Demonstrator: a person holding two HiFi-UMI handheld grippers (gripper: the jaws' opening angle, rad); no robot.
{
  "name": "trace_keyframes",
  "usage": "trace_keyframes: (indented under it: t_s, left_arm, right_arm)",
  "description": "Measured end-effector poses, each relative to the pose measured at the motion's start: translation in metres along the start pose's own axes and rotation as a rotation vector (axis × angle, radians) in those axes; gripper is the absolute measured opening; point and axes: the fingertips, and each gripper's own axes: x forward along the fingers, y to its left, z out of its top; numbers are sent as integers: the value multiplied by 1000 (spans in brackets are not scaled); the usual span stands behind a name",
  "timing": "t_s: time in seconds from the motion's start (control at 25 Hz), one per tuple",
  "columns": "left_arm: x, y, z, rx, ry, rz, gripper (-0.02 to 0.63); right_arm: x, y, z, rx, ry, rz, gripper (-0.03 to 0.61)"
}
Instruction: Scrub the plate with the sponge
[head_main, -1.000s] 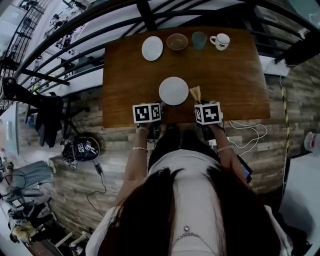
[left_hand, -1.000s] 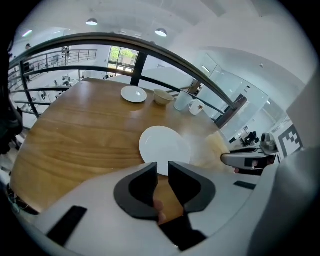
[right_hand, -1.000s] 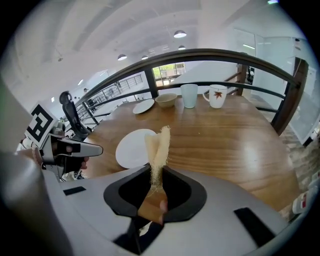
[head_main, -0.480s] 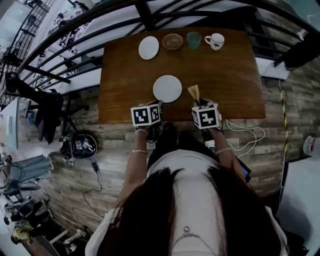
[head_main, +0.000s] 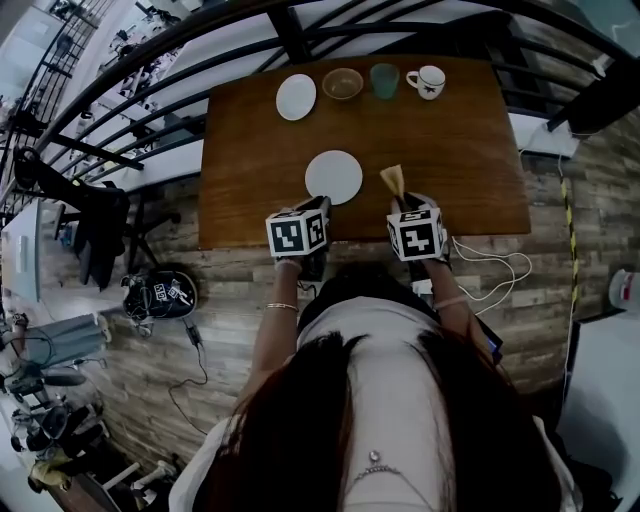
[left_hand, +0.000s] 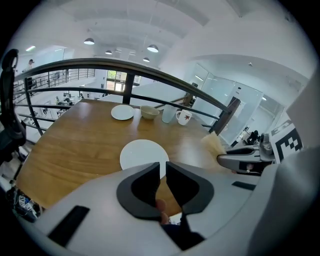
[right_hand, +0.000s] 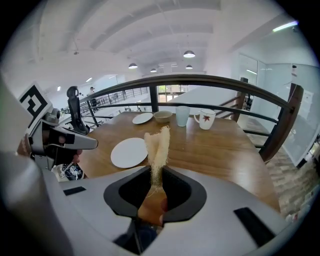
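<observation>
Head view: right tool (head_main: 401, 204) holds sponge (head_main: 392, 180) upright beside plate (head_main: 333, 177).

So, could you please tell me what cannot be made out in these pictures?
Contents of the bowl and cup: too small in the head view; side-on in both gripper views, where their walls hide them.
Motif on the mug: right gripper view, too small.
Near edge of the plate: left gripper view, behind the left claw.
Any dirt on the plate: too small in every view.
</observation>
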Motion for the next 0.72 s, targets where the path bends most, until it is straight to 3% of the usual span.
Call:
trace_keyframes:
  t_s: [0.72]
  left_arm:
    - [-20,9,21,68,-33,-45,47]
  right_arm:
    - [0,22,7,49,-1,-46,89]
